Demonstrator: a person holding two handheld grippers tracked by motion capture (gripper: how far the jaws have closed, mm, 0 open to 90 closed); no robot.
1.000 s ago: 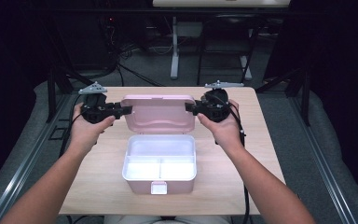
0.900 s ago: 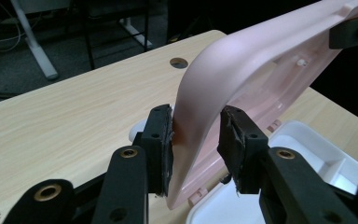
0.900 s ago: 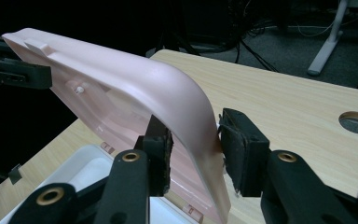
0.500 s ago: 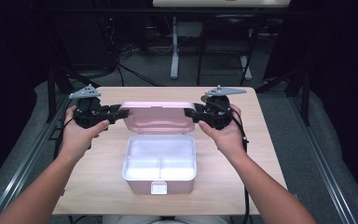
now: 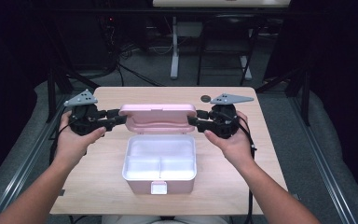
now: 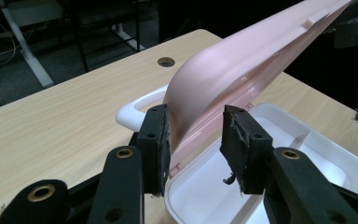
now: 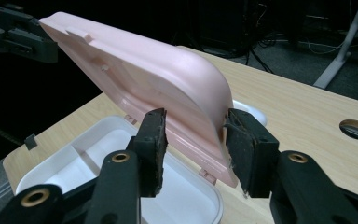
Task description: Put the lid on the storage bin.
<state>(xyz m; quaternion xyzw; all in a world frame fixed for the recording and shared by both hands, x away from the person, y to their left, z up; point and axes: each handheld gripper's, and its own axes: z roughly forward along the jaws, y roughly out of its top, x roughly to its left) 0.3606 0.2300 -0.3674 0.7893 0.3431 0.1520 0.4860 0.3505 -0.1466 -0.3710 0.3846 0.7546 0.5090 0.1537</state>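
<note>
— At the centre of the high view we see a pink lid (image 5: 159, 117) tilted up behind a white lunch box (image 5: 160, 161), which sits open on the wooden table (image 5: 98, 177), toward the lower middle of the frame. What do we make of the grippers?

— We see the left gripper (image 5: 115, 119) at the lid's left end and the right gripper (image 5: 194, 120) at its right end, each held in a hand: the left hand (image 5: 77, 140) in the left of the frame, the right hand (image 5: 230, 140) right of centre.

— And in the left gripper view?

— There the left gripper (image 6: 193, 140) has its jaws part open around the lid's (image 6: 233, 70) near end. The left-side pad looks to be against the pink plastic, while the right-side pad stands a little off it. We cannot tell whether it truly grips.

— The right gripper view?

— Much the same. The right gripper (image 7: 193, 140) straddles the lid's (image 7: 144, 74) rounded corner, jaws part open, with the right-side pad close against the lid's outer face and the left-side one just short of its inner rim. Firm hold or loose, we cannot tell.

— Where is the box in these views?

— Below the lid in both: the white box (image 6: 307, 154) fills the lower right of the left gripper view, and it (image 7: 88, 149) lies at the lower left of the right gripper view, its divider showing. A round hole in the table (image 7: 356, 129) sits at the right edge there, and the same hole (image 5: 206, 98) lies just above the right gripper in the high view.
</note>
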